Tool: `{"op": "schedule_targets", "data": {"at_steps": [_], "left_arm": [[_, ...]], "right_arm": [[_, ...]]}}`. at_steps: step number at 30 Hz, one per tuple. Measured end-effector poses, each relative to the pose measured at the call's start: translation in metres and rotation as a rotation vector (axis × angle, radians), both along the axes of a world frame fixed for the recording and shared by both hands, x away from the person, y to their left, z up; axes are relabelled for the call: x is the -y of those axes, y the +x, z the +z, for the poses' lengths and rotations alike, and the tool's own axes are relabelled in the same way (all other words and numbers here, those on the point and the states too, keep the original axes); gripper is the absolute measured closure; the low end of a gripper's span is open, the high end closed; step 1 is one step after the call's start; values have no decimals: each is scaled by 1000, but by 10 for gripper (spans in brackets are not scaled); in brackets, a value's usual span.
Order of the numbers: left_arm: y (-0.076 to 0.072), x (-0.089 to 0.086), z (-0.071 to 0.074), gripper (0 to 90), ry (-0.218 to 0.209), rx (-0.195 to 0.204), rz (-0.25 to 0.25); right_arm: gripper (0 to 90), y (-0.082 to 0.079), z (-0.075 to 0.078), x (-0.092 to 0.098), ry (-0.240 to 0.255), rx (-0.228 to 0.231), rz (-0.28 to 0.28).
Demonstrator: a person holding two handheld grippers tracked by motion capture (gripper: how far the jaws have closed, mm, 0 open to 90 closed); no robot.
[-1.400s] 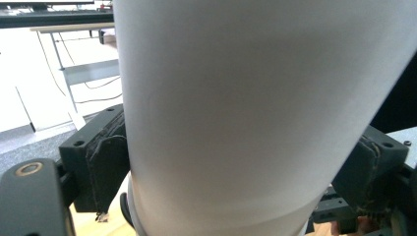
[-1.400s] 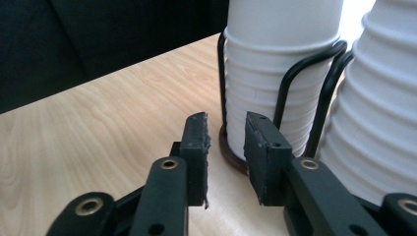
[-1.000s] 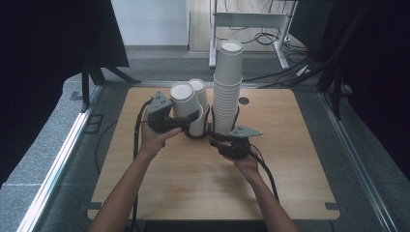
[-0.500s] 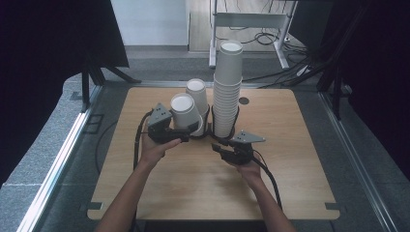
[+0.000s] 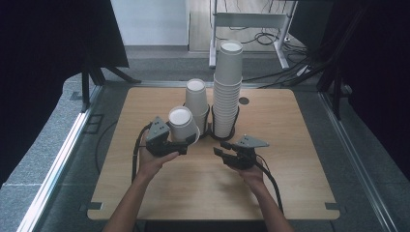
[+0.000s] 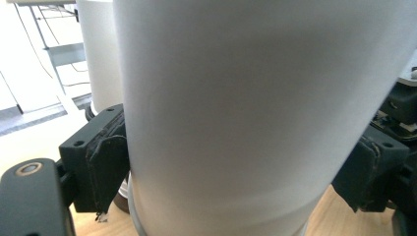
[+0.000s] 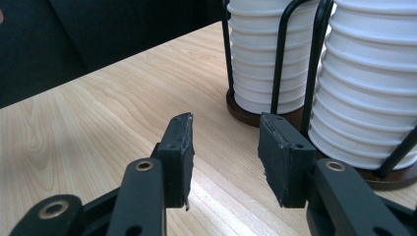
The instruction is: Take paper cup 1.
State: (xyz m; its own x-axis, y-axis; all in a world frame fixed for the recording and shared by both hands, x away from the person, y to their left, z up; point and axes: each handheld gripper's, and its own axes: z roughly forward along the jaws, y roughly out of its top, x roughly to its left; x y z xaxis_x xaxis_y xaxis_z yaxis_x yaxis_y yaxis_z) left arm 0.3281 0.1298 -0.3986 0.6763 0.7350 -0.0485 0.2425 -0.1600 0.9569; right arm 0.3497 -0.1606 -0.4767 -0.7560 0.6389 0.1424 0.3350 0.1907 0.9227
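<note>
Left gripper point(image 5: 186, 141) jaws clenched on a white paper cup point(image 5: 182, 123), pads on both its sides, cup tilted just in front of the short cup stack point(image 5: 197, 99), right gripper point(image 5: 223, 149) jaws apart, just opening, nothing between them, near the tall cup stack point(image 5: 227, 92) on the desk point(image 5: 300, 145)

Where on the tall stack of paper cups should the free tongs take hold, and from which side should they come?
Grip the top cup of the tall stack by its side wall, coming level from the person's side with the right tongs. The black wire holder cages the lower cups, so probably only the upper ones can be taken.
</note>
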Motion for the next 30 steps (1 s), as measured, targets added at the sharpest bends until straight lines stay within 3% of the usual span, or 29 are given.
{"op": "schedule_targets", "data": {"at_steps": [4, 11, 21, 30], "left_arm": [[-4, 1, -7, 129, 9, -6, 7], [-9, 6, -23, 129, -16, -39, -6], [-13, 15, -40, 129, 44, -75, -23], [-12, 19, -50, 129, 78, -93, -25]], "right_arm": [[558, -2, -2, 2, 4, -3, 0], [548, -8, -5, 7, -1, -9, -8], [527, -17, -13, 15, -11, -15, -19], [453, -22, -14, 19, -44, 13, -31]]}}
